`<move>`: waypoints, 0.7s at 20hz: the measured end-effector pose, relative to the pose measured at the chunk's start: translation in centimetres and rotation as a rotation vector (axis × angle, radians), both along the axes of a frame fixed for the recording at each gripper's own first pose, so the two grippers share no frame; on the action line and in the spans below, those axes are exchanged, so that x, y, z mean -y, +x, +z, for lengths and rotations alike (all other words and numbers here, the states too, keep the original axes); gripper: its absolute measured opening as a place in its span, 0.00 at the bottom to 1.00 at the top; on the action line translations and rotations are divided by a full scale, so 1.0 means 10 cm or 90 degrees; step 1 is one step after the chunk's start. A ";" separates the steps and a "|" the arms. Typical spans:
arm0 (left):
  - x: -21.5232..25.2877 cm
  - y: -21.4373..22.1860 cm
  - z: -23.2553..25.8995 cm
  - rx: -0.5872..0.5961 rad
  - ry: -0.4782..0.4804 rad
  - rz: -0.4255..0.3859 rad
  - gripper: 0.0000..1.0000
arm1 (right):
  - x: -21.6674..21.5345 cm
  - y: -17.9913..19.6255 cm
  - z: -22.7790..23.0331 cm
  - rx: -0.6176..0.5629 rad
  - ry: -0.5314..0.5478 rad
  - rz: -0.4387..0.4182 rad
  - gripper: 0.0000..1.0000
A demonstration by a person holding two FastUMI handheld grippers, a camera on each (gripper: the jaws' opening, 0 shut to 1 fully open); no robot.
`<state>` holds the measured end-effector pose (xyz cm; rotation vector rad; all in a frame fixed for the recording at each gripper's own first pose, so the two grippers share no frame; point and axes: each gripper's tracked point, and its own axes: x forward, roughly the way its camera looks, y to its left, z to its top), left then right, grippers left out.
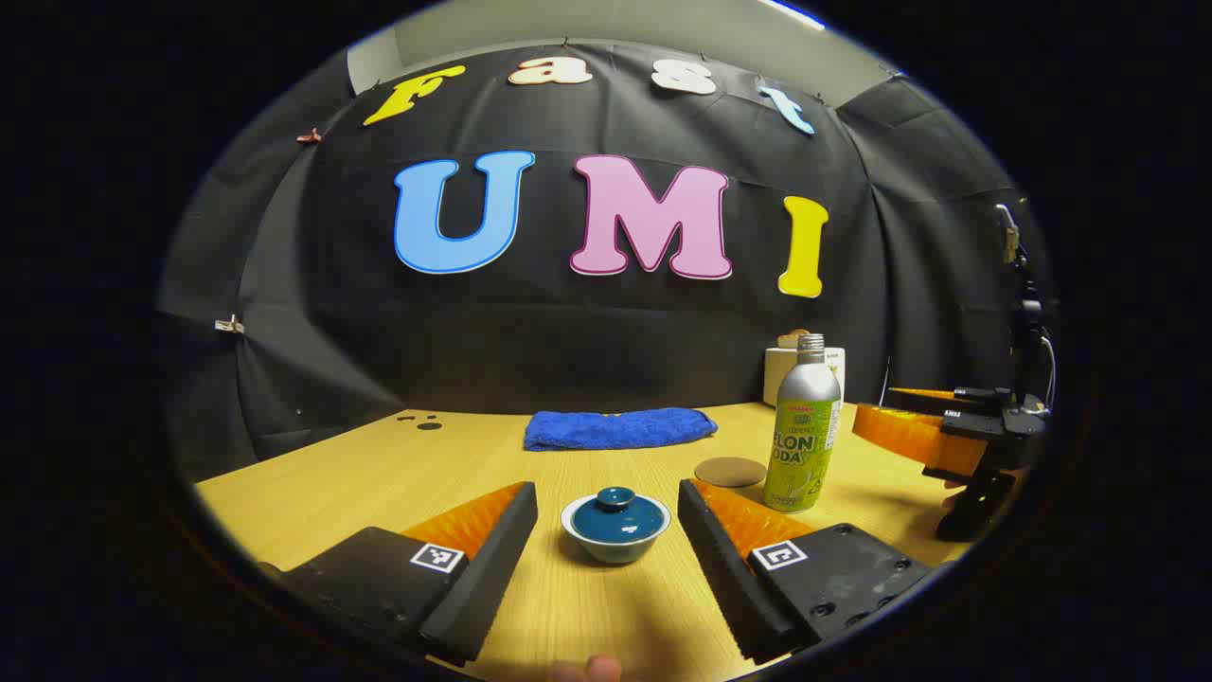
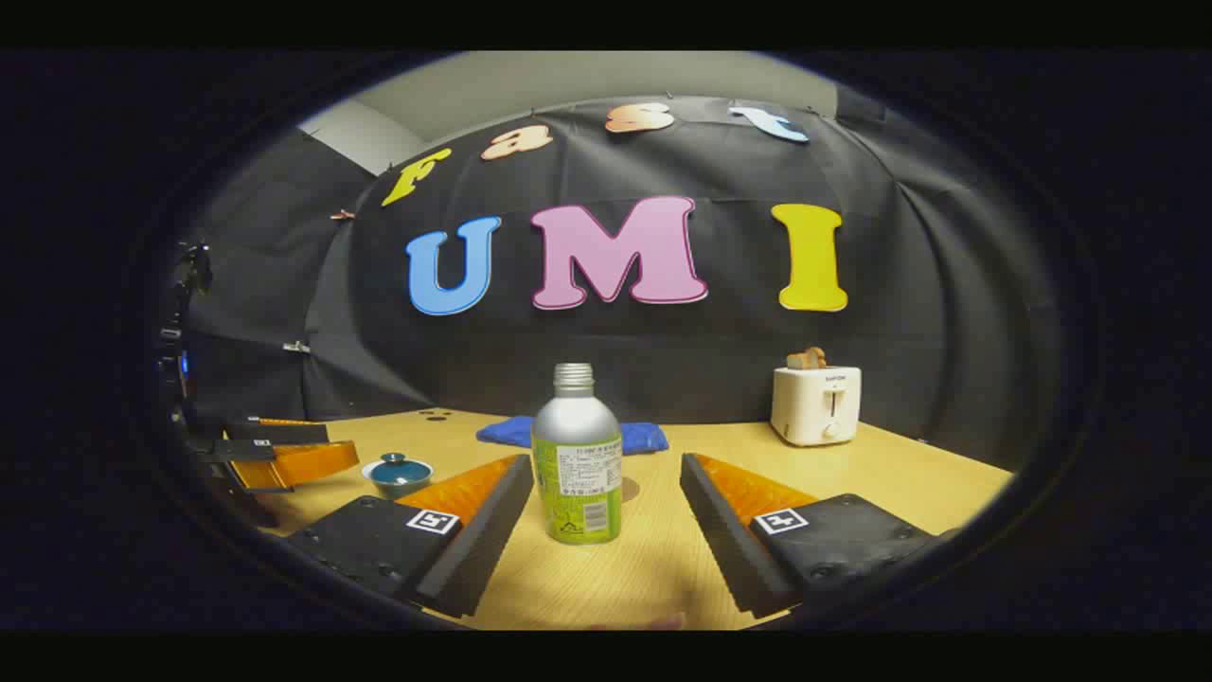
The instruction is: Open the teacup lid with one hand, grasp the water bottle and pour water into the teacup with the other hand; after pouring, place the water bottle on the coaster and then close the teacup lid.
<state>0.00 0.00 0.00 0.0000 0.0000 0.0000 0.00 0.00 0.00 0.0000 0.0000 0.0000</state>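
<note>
- Your left gripper (image 1: 607,516) has its fingers spread wide, and the teacup (image 1: 615,535) sits on the table (image 1: 312,464) between them, a little farther out than the tips; nothing is touching it yet.
- The lid (image 1: 615,516) is on the cup, so lifting it looks like the step in hand. Aim for the small knob (image 1: 615,495) on top, not the lid's rim: come in level, centre the knob between the fingers, then close gently.
- Lift straight up; a tilted pull could drag the cup or let the lid slip.
- Your right gripper (image 2: 606,511) also has its fingers well apart, with the water bottle (image 2: 577,455) standing upright between them, untouched. It appears to have no cap, so keep it vertical once you grip it.
- Grip the bottle at mid-body, where the wall is straight, not at the narrow neck.
- The coaster (image 1: 730,471) lies just left of the bottle, beyond the cup; keep that spot free for setting the bottle down.
- The blue cloth (image 1: 620,428) and toaster (image 2: 815,405) sit at the far side, well apart from your work.
</note>
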 end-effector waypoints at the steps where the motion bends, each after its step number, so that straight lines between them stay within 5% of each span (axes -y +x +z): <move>1: 0.00 -0.01 0.00 0.001 0.000 0.000 0.95 | 0.00 0.03 -0.06 -0.014 0.000 0.002 0.97; 14: 0.00 -0.02 -0.02 0.000 0.000 0.000 0.95 | 0.00 0.02 -0.12 -0.038 0.000 0.011 0.98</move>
